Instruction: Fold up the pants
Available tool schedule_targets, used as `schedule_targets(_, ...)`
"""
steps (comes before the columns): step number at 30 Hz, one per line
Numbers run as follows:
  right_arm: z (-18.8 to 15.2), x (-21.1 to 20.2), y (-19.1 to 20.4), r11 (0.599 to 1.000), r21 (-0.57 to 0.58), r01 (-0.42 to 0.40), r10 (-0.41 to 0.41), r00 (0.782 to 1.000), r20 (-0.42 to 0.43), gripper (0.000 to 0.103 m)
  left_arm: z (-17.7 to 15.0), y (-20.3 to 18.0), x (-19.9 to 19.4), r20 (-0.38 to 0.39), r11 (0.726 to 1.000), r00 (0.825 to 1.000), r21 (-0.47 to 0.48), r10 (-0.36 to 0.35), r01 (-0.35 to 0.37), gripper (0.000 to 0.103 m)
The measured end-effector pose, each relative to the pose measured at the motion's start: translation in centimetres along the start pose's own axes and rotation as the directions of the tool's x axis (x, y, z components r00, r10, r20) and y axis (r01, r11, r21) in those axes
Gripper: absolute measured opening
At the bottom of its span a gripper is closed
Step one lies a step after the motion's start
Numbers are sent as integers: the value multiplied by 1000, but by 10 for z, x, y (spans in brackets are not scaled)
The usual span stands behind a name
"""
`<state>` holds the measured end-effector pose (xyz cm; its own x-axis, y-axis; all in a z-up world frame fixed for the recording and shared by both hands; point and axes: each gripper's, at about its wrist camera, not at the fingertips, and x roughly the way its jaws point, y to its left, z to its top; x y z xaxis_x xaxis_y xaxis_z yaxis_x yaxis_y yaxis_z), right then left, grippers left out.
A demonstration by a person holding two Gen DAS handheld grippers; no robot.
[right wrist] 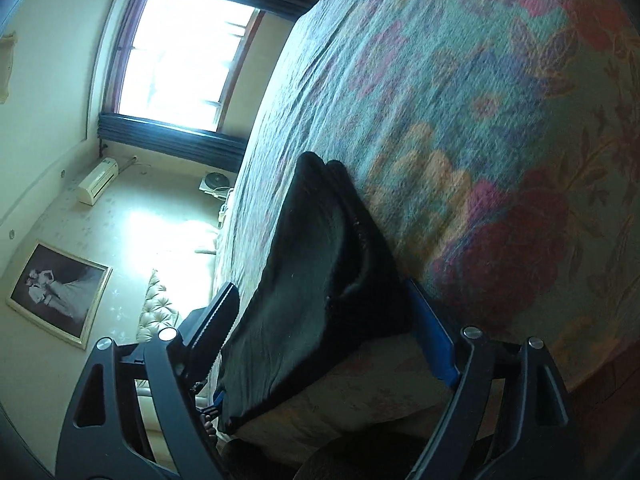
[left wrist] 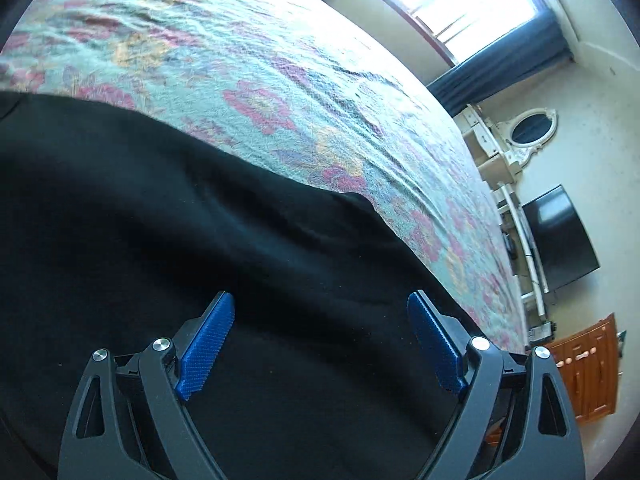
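The black pants (left wrist: 168,248) lie on the floral bedspread (left wrist: 280,92), and every place here is given from those pants. In the left wrist view the left gripper (left wrist: 320,340) hangs over the broad dark cloth with its jaws spread wide and nothing between its blue pads (left wrist: 208,344); the pants' far edge, with a small raised peak, runs just beyond it, and bare bedspread lies past that edge.

In the right wrist view the right gripper (right wrist: 324,320) is also wide open, its jaws standing either side of a narrow, layered end of the pants (right wrist: 320,272) without pressing on it. That end sits at the bed's edge, and part of it hangs over the side (a dark strap or tag dangles below).

The risks, as I judge them:
- with neither gripper holding, the overhanging end may drag the stacked layers off the edge of the bed
- closing the right jaws here could catch only the top layer, so the layers part when lifted
- the left gripper, over the middle of the cloth, could bunch it and not find an edge, leaving a crooked fold
- the wrinkled bedspread beside the pants may be pinched along with them
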<state>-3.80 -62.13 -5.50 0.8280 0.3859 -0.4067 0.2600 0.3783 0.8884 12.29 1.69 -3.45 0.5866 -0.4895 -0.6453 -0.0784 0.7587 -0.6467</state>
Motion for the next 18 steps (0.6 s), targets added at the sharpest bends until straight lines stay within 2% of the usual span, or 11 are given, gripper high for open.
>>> schedule_targets(1,-1,-1,-2,1000,17,-11,11,1000,7,82,-1,6,-5,15,999,999,6,-33,33,87)
schedule_targets(2,-1,-1,-4,999,35,-17,16,1000,7,73,-3,5,-6,22,999,999,22,-42,42,87)
schedule_targets(3,-1,2,-6,999,46,-9,9,1000,-4,57,-5,4,-6,23,998,999,46,-37,36,87)
schedule_targets(5,-4,4,-7,998,22,56,-56,998,-24,38,-11,-4,-2,25,995,1000,99,-16,14,89)
schedule_targets(6,-5,5,-7,997,13,81,-81,997,-19,33,-14,-8,1,23,990,1000,139,-8,4,91)
schedule_targets(11,-11,5,2,994,13,105,-105,994,14,25,-29,-19,15,-9,942,996,327,87,-79,97)
schedule_targets(13,-11,1,13,995,5,99,-99,995,28,24,-31,-21,18,-27,928,994,362,106,-89,97)
schedule_targets(18,-8,-6,49,997,-35,62,-60,997,52,24,-18,-10,14,-60,952,997,305,43,-23,97)
